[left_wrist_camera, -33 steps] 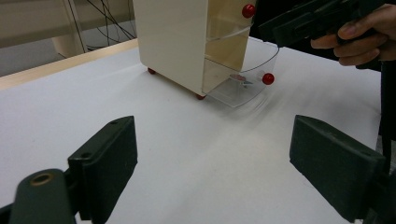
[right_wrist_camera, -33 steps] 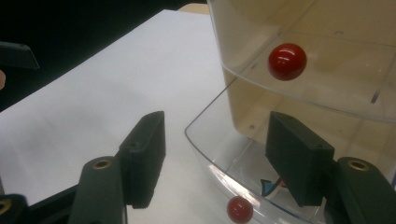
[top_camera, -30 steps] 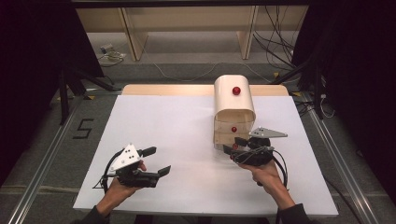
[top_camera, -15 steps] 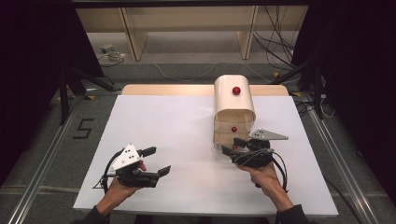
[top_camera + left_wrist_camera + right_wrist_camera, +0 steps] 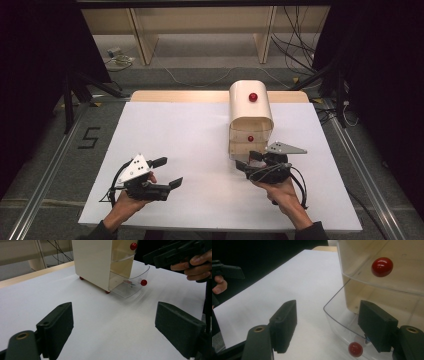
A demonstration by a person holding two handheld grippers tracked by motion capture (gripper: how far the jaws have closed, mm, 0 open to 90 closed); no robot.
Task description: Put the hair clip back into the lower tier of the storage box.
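Note:
A cream drawer cabinet stands on the white table at centre right. Its clear bottom drawer is pulled out, with a red knob on the front. My right gripper is open right at that drawer's front. In the right gripper view the gripper straddles the drawer's clear rim, and the knob sits low between the jaws, untouched. The upper drawer with its knob is closed. My left gripper is open at the near left, holding nothing. Something small lies in the open drawer, too blurred to name.
White paper covers the table, whose wooden far edge shows behind it. A third red knob sits on the cabinet's top. Wooden furniture legs and cables stand on the floor beyond. Dark curtains flank both sides.
My right gripper has crept slightly toward the near edge at the drawer's front. The left gripper has stayed put.

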